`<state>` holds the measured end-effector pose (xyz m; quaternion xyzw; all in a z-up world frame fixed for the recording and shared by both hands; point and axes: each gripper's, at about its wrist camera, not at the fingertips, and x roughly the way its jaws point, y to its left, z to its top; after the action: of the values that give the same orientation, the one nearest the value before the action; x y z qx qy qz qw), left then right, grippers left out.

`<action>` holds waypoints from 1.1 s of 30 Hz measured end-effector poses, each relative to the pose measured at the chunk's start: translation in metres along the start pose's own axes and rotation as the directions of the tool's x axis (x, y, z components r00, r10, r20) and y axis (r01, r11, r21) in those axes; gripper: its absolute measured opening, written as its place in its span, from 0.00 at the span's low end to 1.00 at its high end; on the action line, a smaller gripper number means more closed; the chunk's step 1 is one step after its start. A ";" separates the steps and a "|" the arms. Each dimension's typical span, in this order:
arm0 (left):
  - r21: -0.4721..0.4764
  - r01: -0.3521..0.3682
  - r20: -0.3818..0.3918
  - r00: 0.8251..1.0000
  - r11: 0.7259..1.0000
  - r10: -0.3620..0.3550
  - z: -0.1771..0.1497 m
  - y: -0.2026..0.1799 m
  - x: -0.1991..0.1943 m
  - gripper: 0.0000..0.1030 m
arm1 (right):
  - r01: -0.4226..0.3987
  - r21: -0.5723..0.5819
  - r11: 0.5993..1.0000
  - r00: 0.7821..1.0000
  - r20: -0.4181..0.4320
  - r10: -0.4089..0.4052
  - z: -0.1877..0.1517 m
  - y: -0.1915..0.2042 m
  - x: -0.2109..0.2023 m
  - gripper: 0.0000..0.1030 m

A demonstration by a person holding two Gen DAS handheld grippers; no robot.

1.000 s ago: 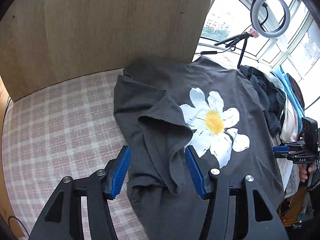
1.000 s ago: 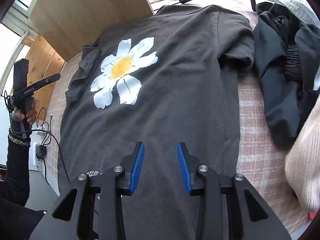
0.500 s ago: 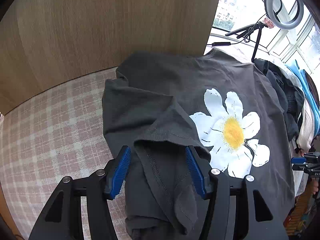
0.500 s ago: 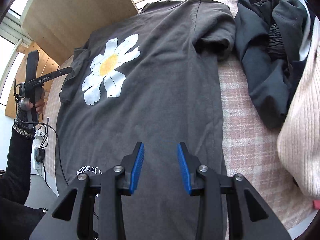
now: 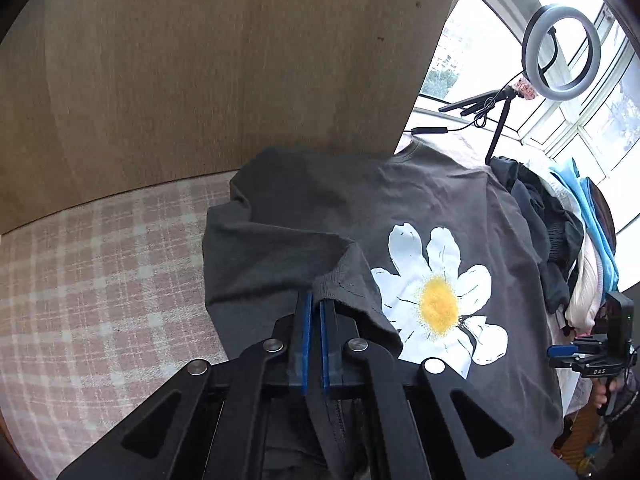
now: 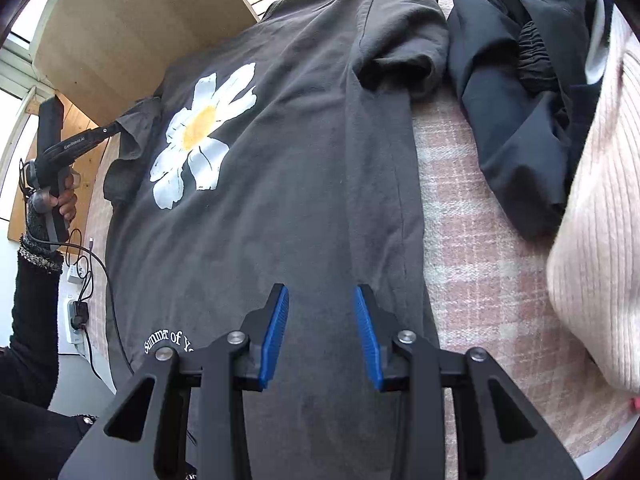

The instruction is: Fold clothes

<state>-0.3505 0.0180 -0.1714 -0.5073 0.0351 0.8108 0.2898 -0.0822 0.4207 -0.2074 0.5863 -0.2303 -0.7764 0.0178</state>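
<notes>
A dark grey T-shirt [image 5: 400, 208] with a white and yellow daisy print [image 5: 438, 300] lies spread on a pink plaid cloth [image 5: 100, 280]. My left gripper [image 5: 314, 304] is shut on the folded-over edge of the shirt's left sleeve [image 5: 344, 280]. In the right wrist view the same T-shirt [image 6: 300, 200] lies flat, daisy [image 6: 200, 136] at the upper left. My right gripper [image 6: 320, 308] is open and empty, hovering over the shirt's lower part near its right side seam. The left gripper [image 6: 112, 130] shows at the shirt's far left sleeve.
A wooden board [image 5: 200, 60] stands behind the cloth. A pile of dark clothes [image 6: 520, 80] and a cream ribbed knit [image 6: 600, 220] lie right of the shirt. A ring light on a stand [image 5: 560, 48] stands by the window. Cables and a power strip [image 6: 80, 300] lie at the left.
My left gripper has closed on the sleeve fold that was between its open fingers. My right gripper has moved a little over the shirt and stays open.
</notes>
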 end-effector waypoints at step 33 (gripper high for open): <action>-0.241 -0.159 0.095 0.978 0.957 0.187 -0.171 0.028 -0.195 0.25 | -0.067 -0.120 0.991 0.984 0.159 0.086 -0.009 0.032 -0.060 0.33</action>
<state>-0.1659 -0.1502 -0.0965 -0.4842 -0.0324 0.8599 0.1581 -0.0627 0.4071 -0.1428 0.5092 -0.2086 -0.8327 0.0619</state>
